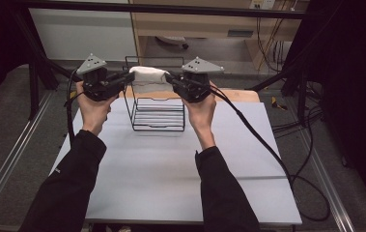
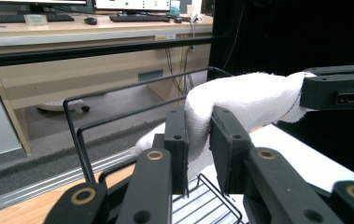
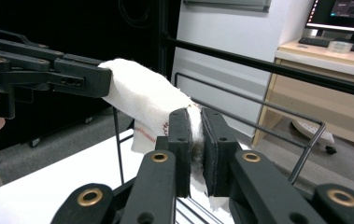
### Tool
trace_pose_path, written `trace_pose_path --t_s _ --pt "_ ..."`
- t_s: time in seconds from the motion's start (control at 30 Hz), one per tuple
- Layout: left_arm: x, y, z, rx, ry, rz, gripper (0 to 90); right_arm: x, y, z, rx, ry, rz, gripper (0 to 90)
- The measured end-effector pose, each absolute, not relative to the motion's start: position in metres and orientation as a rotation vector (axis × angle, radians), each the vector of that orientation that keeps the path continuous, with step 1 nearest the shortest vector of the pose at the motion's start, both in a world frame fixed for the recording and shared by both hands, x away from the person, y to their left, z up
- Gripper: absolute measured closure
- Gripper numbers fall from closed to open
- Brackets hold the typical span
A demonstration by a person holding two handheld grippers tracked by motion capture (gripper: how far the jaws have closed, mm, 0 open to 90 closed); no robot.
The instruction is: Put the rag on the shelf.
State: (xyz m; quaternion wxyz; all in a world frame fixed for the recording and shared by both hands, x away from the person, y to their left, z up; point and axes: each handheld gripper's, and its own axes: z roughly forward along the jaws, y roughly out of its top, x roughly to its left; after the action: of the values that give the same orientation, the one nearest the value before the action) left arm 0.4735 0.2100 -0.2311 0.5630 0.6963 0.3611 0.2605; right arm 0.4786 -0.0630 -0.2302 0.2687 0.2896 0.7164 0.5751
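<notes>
A white towel hangs stretched between my two grippers, above the top rail of a black wire rack that stands at the far middle of the table. My left gripper is shut on the towel's left end; the cloth fills the gap between its jaws. The right gripper pinches the other end tightly, with the towel running off to the left gripper opposite. The rack's upper wires pass just behind and under the cloth.
The rack stands on a white sheet over a wooden tabletop. A black frame bar crosses behind. Beyond it is a wooden desk with keyboards and monitors. Cables trail on the floor at right.
</notes>
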Motion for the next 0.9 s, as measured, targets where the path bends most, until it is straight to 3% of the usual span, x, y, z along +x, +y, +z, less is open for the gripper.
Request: trace_pose_path --t_s 0.43,0.7,0.9 --pt "0.46 0.22 -0.225 1.68 0.874 0.59 70.4 0.475 -0.065 -0.242 0.76 1.961 1.539 82.8" --pt "0.467 0.224 -0.206 1.657 0.924 0.564 82.9 0.474 -0.065 -0.246 0.744 1.972 1.523 82.7" --pt "0.479 0.211 -0.204 1.69 0.939 0.564 86.6 0.474 -0.065 -0.246 0.744 1.975 1.523 82.6"
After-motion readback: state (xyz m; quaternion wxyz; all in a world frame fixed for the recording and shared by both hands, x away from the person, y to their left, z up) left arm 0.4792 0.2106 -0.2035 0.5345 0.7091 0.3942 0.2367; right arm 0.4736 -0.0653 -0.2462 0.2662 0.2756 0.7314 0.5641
